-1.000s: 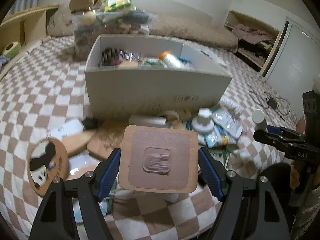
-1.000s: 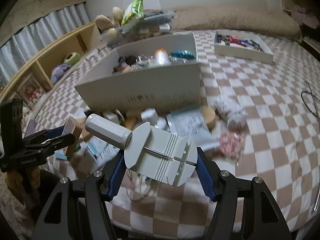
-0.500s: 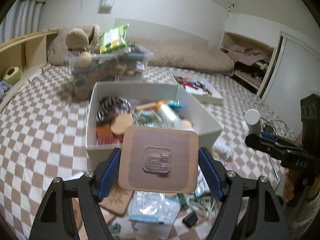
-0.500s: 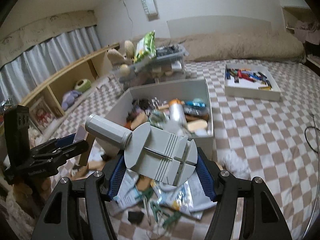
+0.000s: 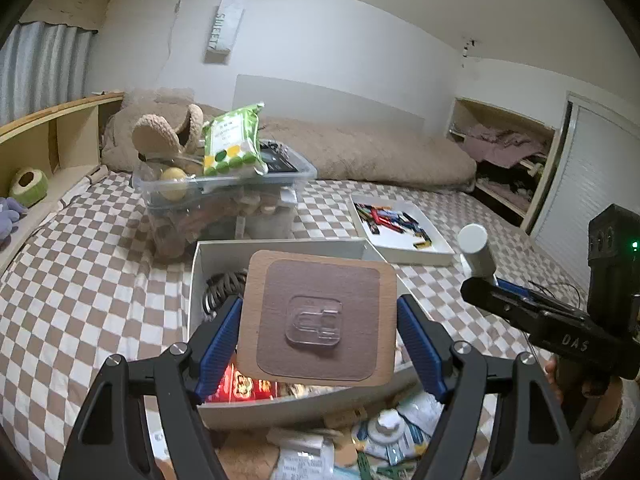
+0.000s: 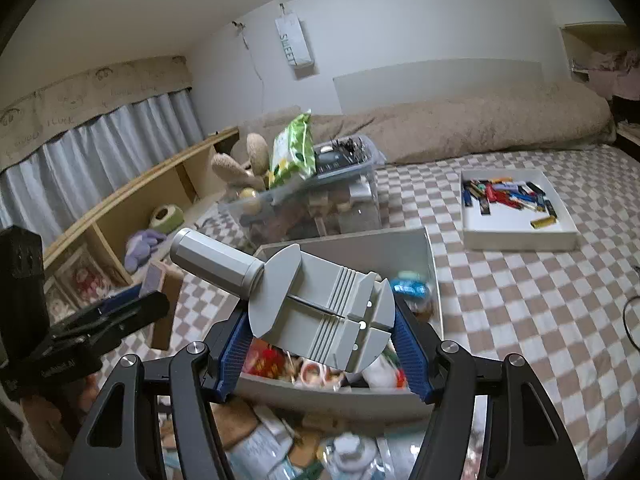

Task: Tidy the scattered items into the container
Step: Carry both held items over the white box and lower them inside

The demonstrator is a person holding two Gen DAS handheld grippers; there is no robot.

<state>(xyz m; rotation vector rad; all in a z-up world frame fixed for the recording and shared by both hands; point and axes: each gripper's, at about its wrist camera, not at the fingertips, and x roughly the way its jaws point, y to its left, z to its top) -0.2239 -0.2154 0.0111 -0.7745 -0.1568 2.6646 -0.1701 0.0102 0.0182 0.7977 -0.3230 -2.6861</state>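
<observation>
Left gripper point(image 5: 318, 338): blue pads clamped on a wooden square plaque point(image 5: 318, 314), held above the white open box point(image 5: 280, 246).
Right gripper point(image 6: 326, 344): pads clamped on a grey plastic tool point(image 6: 320, 316), over the same box.
Scattered items point(image 5: 384, 436): lying on the checkered blanket point(image 5: 88, 280) before the box.

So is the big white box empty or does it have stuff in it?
It has stuff. The big white box already holds a blue wrapper, a red packet and dark coiled springs.
</observation>
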